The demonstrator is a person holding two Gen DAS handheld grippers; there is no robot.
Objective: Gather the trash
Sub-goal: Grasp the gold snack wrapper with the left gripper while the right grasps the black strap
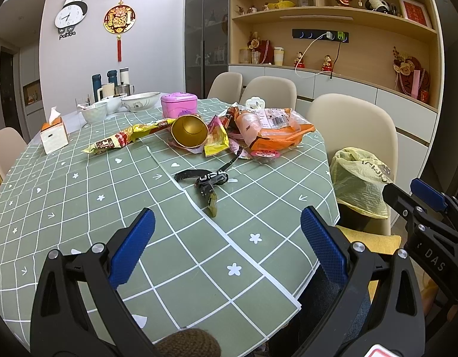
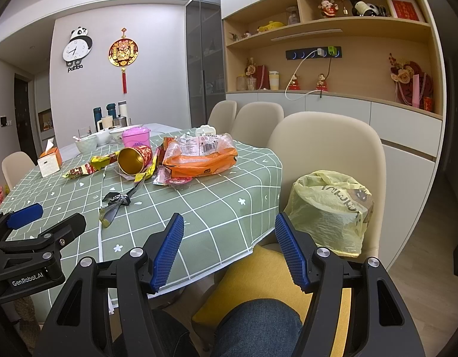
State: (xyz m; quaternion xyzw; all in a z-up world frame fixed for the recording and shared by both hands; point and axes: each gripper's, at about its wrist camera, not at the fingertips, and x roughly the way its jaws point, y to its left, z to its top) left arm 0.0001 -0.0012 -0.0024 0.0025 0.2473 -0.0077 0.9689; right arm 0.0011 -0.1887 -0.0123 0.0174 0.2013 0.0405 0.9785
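left gripper [image 1: 227, 247]: jaws wide apart, empty, above near table edge. right gripper [image 2: 229, 253]: jaws apart, empty, off the table corner, above a knee. black wrapper strip [image 1: 205, 180]: nearest trash, flat on green checked tablecloth [image 1: 80, 208]; probably light, limp, slick; best pinched at the bunched middle. beyond: gold cup [image 1: 189, 131] on its side, yellow wrapper [image 1: 124, 138], orange bag [image 1: 276, 132]. yellow trash bag [image 2: 330, 208]: on chair at right, mouth open.

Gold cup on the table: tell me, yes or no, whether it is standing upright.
No. The gold cup lies tipped on its side among the wrappers on the table, its open mouth turned toward the camera.
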